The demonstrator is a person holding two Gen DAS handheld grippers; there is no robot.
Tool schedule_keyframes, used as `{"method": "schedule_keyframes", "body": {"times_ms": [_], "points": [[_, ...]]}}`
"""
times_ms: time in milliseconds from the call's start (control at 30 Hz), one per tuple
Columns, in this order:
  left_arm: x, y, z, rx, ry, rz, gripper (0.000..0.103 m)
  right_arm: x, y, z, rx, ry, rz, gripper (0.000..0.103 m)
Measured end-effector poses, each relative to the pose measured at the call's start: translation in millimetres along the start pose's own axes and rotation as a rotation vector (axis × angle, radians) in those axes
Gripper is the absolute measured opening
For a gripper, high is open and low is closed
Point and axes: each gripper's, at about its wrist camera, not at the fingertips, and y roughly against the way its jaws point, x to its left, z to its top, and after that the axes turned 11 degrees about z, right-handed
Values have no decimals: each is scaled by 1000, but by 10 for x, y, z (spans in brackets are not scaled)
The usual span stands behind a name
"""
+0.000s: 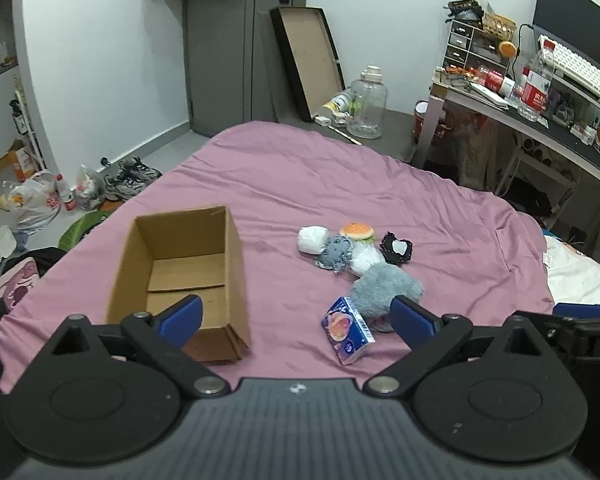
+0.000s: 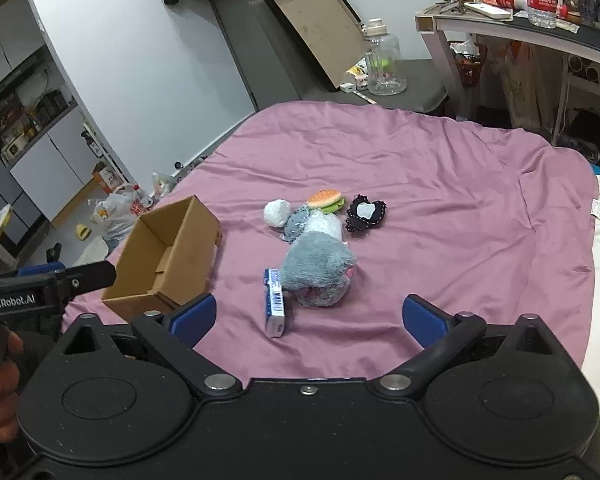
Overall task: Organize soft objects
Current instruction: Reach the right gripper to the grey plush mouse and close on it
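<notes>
My right gripper [image 2: 309,318] and left gripper [image 1: 296,320] both spread wide, nothing between pads, poised over pink bedsheet [image 2: 440,184]. Nearest: blue tissue pack [image 2: 275,306] touching grey plush [image 2: 320,270]. Beyond: white ball [image 2: 277,213], burger toy [image 2: 326,199], black heart pad [image 2: 366,213], clustered. Empty cardboard box [image 1: 180,264] sits left, apart. Risk, my read: closing on plush could drag tissue pack along; light box may skid on sheet if nudged.
</notes>
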Motion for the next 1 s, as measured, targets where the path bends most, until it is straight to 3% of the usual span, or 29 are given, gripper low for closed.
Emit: {"method": "schedule_keyframes", "body": {"times_ms": [133,300,567,1000], "points": [[-56,-137,27,13,14,-19,100,-99,-139,-6,24,-38,15,83],[-201,-318,39,20,5,-50,99,-204,-257,-3,30,-79,9,83],[-387,-679,-3,92,-3,-75,84,-463,-418,20,51,-205,7,78],[-629,-1165,-82,175,-65,-80,82,-698,-804,52,122,-292,34,71]]}}
